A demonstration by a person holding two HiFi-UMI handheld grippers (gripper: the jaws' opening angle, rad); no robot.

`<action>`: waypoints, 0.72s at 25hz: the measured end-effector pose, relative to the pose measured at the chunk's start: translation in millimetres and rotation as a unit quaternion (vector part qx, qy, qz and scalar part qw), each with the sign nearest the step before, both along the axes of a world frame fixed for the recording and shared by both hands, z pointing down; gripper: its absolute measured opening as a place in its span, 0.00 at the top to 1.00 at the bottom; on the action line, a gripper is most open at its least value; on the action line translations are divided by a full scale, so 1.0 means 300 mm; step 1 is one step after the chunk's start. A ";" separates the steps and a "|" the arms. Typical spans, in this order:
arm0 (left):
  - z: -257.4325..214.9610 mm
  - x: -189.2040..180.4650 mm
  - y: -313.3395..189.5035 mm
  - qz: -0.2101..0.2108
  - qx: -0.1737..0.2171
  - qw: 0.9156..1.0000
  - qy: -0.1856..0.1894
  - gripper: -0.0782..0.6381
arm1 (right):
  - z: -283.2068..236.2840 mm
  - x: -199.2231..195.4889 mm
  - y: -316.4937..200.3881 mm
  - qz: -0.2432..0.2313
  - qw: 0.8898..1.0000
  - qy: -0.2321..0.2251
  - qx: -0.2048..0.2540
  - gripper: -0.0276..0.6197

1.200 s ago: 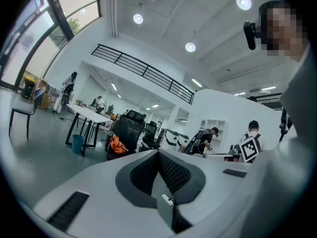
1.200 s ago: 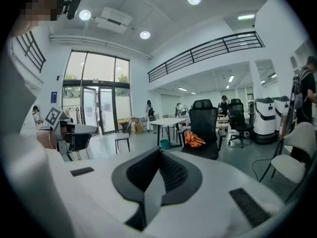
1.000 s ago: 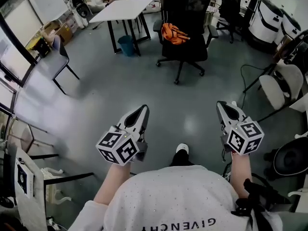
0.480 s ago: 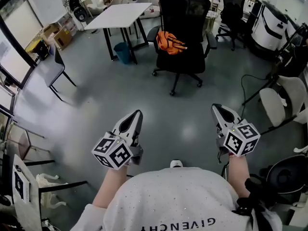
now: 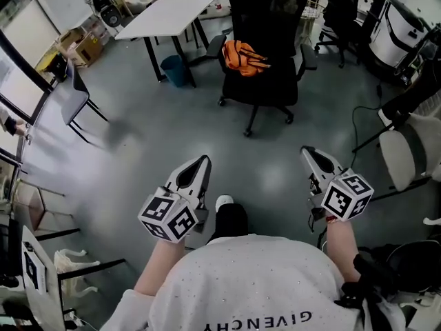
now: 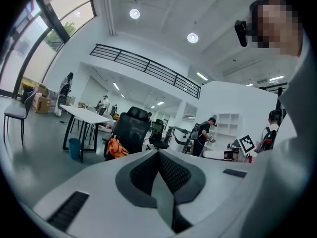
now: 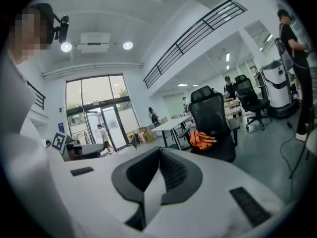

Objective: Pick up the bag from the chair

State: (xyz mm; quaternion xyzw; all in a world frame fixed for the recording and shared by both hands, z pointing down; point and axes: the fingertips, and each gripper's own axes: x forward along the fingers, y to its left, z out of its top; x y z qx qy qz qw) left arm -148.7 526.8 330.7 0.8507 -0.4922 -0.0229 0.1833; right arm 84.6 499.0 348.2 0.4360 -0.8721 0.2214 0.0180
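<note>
An orange bag (image 5: 242, 55) lies on the seat of a black office chair (image 5: 270, 87) across the grey floor, well ahead of both grippers. My left gripper (image 5: 202, 163) is held low at the left, jaws together and empty. My right gripper (image 5: 307, 152) is at the right, its jaws also together with nothing between them. In the left gripper view the bag (image 6: 117, 148) shows beyond and left of the shut jaw tips (image 6: 158, 152), on the chair (image 6: 132, 128). The right gripper view has the bag (image 7: 203, 139) to the right of its shut tips (image 7: 159, 150).
A white table (image 5: 169, 14) with a blue bin (image 5: 172, 69) under it stands left of the chair. A grey chair (image 5: 69, 98) is at the far left, a white chair (image 5: 406, 150) and a floor cable (image 5: 358, 116) at the right. More office chairs and people stand behind.
The person has walked toward the chair, so the bag and chair sit slightly nearer. A shoe now shows between the grippers. Both grippers stay shut and empty.
</note>
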 end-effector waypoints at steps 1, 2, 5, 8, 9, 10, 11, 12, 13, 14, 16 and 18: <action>0.008 -0.006 -0.038 -0.007 0.000 1.000 0.006 0.87 | 0.021 0.010 -0.032 0.006 1.000 0.002 -0.008 0.95; 0.008 -0.013 -0.078 -0.012 0.002 1.000 0.015 0.87 | 0.041 0.020 -0.065 0.013 1.000 0.007 -0.018 0.95; 0.001 -0.027 -0.211 -0.015 0.009 0.999 0.048 0.87 | 0.106 0.043 -0.171 0.029 0.997 0.038 -0.054 0.95; 0.024 -0.041 -0.370 0.000 -0.012 0.998 0.063 0.87 | 0.141 0.031 -0.292 0.035 0.993 0.089 -0.072 0.95; 0.030 -0.048 -0.427 0.007 -0.018 0.998 0.068 0.87 | 0.141 0.018 -0.340 0.038 0.992 0.100 -0.072 0.95; 0.033 -0.054 -0.485 0.015 -0.023 0.997 0.071 0.87 | 0.140 0.003 -0.391 0.041 0.991 0.107 -0.073 0.95; 0.034 -0.059 -0.543 0.023 -0.026 0.997 0.073 0.87 | 0.140 -0.014 -0.444 0.044 0.990 0.111 -0.076 0.95; 0.033 -0.065 -0.600 0.031 -0.028 0.996 0.073 0.87 | 0.140 -0.036 -0.496 0.042 0.989 0.113 -0.080 0.95; 0.030 -0.073 -0.656 0.039 -0.031 0.996 0.072 0.87 | 0.139 -0.063 -0.545 0.037 0.989 0.118 -0.083 0.95; 0.023 -0.085 -0.709 0.045 -0.032 0.996 0.072 0.87 | 0.133 -0.093 -0.592 0.028 0.988 0.126 -0.083 0.95; 0.004 -0.118 -0.814 0.055 -0.035 0.995 0.076 0.87 | 0.107 -0.152 -0.689 0.019 0.987 0.144 -0.074 0.95; -0.008 -0.157 -0.917 0.061 -0.040 0.994 0.081 0.87 | 0.076 -0.197 -0.796 0.028 0.986 0.149 -0.065 0.95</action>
